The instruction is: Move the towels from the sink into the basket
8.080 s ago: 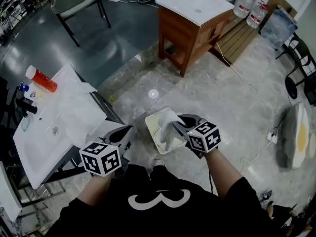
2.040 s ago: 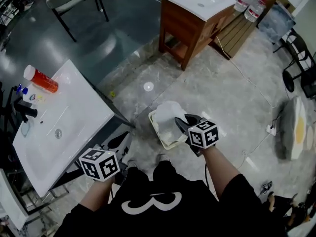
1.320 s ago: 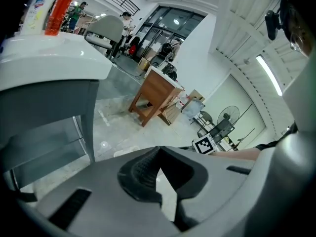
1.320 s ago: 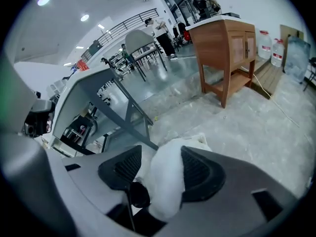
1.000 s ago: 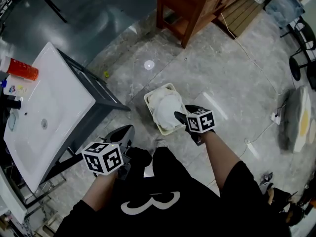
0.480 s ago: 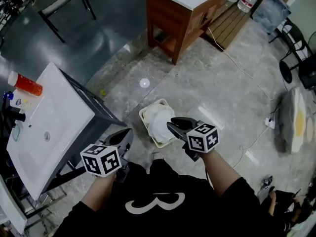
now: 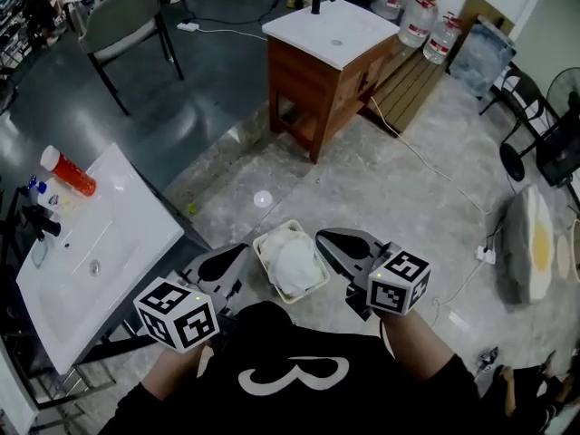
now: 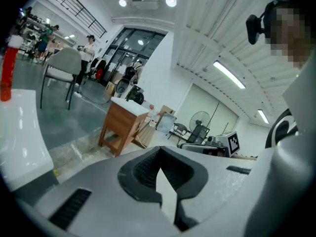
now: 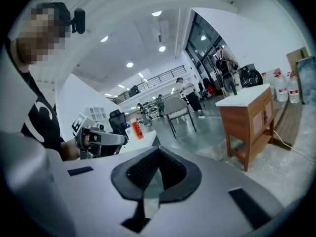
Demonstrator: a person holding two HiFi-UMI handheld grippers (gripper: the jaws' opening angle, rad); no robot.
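towels lie in the basket, right of the sink.

The person wore a black shirt with short sleeves and a white curly mark on the front. A small black camera was worn on the head. The left tool and the right tool were grey, with black ribbed pads inside. At the back of each tool was a white cube with black square marks.
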